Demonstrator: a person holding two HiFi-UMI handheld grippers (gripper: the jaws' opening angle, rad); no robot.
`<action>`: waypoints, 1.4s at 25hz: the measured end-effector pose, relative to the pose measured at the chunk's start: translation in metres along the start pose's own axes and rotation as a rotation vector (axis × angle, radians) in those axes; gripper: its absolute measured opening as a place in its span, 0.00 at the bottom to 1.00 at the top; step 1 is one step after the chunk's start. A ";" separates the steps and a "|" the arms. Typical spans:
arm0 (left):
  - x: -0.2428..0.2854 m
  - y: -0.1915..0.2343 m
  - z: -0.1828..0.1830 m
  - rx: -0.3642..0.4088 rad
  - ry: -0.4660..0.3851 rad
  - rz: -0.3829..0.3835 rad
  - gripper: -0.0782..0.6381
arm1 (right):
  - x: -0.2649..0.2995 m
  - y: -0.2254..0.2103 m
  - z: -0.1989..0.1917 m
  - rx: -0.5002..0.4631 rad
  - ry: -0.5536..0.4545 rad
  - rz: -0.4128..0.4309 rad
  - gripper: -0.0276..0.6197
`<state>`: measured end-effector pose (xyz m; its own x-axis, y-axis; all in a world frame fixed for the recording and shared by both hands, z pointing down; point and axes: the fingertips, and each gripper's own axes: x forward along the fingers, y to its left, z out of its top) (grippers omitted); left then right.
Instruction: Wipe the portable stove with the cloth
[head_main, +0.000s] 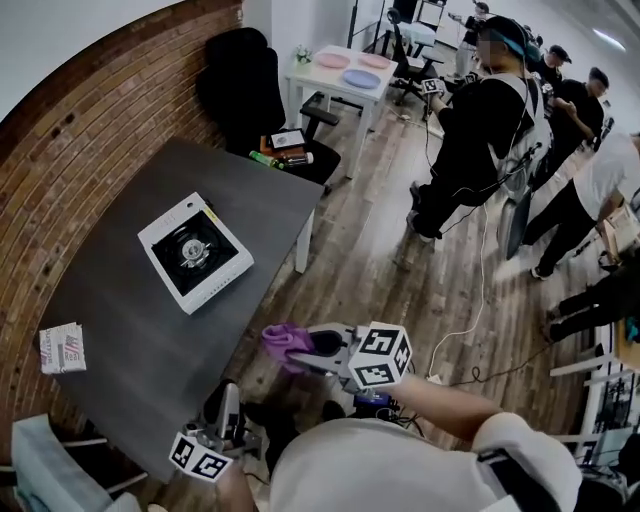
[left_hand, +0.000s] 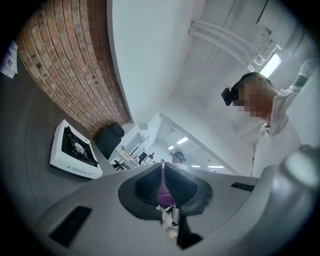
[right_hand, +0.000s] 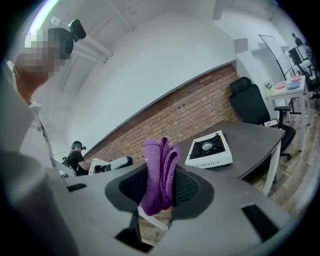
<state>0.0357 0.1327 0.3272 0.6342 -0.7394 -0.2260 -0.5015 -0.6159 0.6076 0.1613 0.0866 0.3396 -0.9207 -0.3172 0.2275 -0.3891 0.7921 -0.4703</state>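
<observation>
The person's right forearm (head_main: 452, 404) reached out bare from a white sleeve (head_main: 520, 452), running from the near right towards the left. It carried the right gripper (head_main: 303, 346) roughly level, a little short of the near right edge of the dark table (head_main: 120, 300). That gripper was clenched on the purple cloth (right_hand: 158, 170). The cloth was bunched in folds between the pads and stuck out past the tips, hanging over the wooden floor (head_main: 400, 270) rather than the table.

The left gripper (head_main: 228, 398) sat lower and nearer, close in by the person's body at the table's near corner, pointing away across the room. Its jaws were pressed together. A thin sliver of purple showed in the slit between them, and I couldn't tell whether that was caught there or only seen beyond.

The portable stove (head_main: 195, 252), white with a black burner top, lay flat on the table. It was well apart from both grippers, farther off and to the left of the cloth. A small printed packet (head_main: 62, 348) lay near the table's left edge.
</observation>
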 end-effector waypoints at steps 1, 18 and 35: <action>0.003 0.008 0.007 0.006 0.002 -0.011 0.15 | 0.007 -0.003 0.005 -0.011 -0.001 -0.009 0.24; -0.025 0.157 0.095 -0.017 0.043 0.082 0.27 | 0.176 -0.021 0.046 -0.162 0.171 -0.081 0.24; -0.045 0.220 0.127 -0.027 0.043 0.076 0.27 | 0.290 -0.027 0.081 -0.402 0.331 -0.083 0.24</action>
<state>-0.1782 -0.0042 0.3746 0.6200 -0.7710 -0.1455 -0.5337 -0.5504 0.6420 -0.0983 -0.0687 0.3495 -0.8030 -0.2570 0.5377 -0.3579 0.9294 -0.0902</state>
